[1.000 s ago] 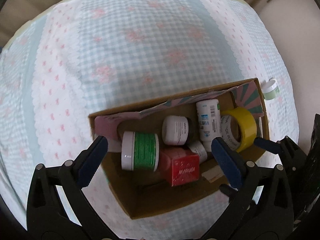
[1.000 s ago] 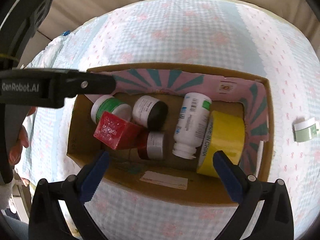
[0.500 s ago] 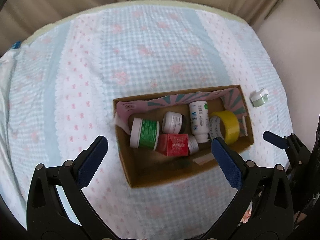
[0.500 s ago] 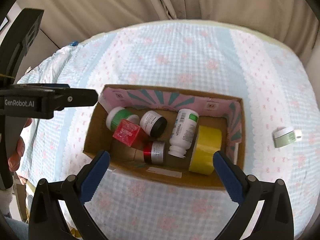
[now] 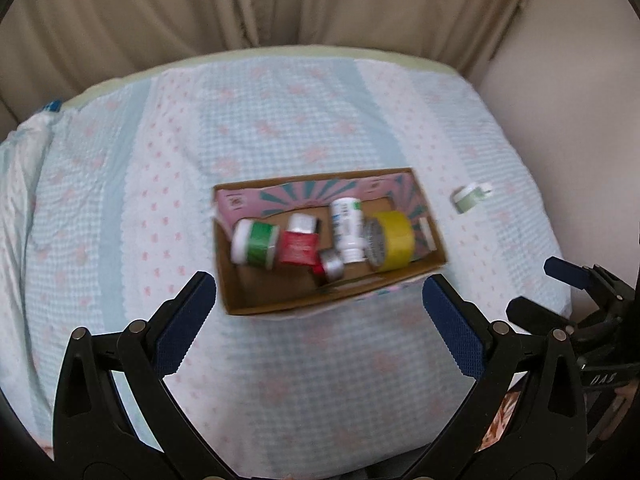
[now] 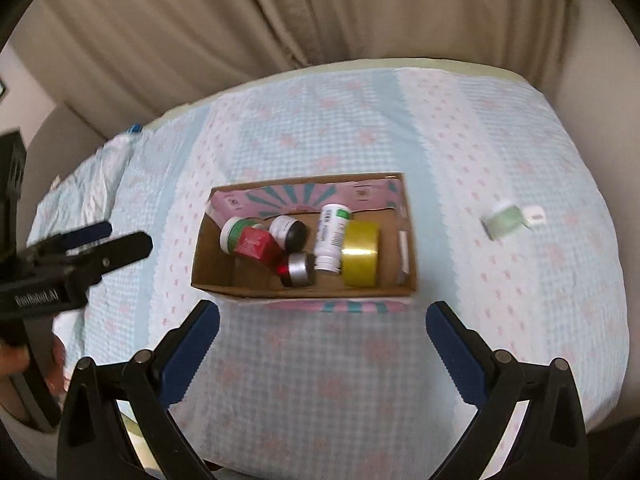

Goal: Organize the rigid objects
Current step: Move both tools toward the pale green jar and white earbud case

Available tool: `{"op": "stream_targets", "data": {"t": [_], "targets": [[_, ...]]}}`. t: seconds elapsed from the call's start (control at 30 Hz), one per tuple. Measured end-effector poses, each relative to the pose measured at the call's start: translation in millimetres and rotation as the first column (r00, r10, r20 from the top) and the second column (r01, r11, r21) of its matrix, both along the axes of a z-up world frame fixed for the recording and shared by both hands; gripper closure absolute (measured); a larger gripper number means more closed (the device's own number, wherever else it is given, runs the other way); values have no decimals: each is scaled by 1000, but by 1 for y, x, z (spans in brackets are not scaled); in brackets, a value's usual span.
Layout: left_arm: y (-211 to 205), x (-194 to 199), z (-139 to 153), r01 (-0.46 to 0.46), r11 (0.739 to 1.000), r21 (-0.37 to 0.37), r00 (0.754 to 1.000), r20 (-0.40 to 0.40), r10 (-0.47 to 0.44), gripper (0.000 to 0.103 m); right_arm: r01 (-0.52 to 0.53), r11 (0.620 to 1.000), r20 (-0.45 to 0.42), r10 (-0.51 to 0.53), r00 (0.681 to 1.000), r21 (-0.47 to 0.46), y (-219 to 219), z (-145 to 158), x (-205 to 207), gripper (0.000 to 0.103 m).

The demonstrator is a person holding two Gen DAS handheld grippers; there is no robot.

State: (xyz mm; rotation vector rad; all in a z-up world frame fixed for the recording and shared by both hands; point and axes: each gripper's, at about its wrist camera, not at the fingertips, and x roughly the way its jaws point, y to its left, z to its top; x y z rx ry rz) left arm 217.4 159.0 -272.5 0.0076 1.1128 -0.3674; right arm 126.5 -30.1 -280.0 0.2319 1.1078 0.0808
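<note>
Inside the cardboard box (image 6: 304,280), on the checked bedspread (image 6: 360,128), lie a green-labelled jar (image 6: 234,232), red carton (image 6: 256,244), black-lidded jar (image 6: 290,232), silver-capped jar (image 6: 298,274), white bottle (image 6: 332,240) and yellow tape roll (image 6: 360,258). One pale green jar (image 6: 506,222) sits outside, well apart (apparently the last item). Left gripper (image 5: 316,320) and right gripper (image 6: 322,338) hover near the box, jaws spread, holding nothing.

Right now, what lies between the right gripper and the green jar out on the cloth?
Only bare checked cloth. The right wrist view shows the right gripper open, the green jar lying alone, and the box off to the side.
</note>
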Motion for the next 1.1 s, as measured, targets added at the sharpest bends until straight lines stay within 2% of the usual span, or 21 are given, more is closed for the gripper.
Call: {"op": "stream_targets", "data": {"t": [0.2,0.33,0.53,0.7,0.8,0.93,1.1], "targets": [[-54,-26,13,82,996,-25,996,26,-82,0,120,992,32,-119,992,-36,-52,28,-29,0],[-96,-35,19,139,990,-8,989,49,-139,0,194,978,60,-190,980,-72,-96,42,-43,0],[-159,-40,27,144,990,6,984,109,-144,0,226,970,72,-220,973,-94,-174,45,-47,0],[-227,-29,10,113,993,30,990,77,-115,0,178,978,57,-173,983,-113,-240,28,-24,0],[-268,-20,-11,108,993,49,993,42,-110,0,146,984,51,-141,989,-102,-274,14,-7,0],[-315,-5,-39,131,989,73,991,9,-132,0,92,991,36,-89,995,-96,-308,-13,26,0],[-355,18,-72,186,978,97,983,-24,-184,0,64,993,7,-63,998,-99,-332,-49,61,0]]}}
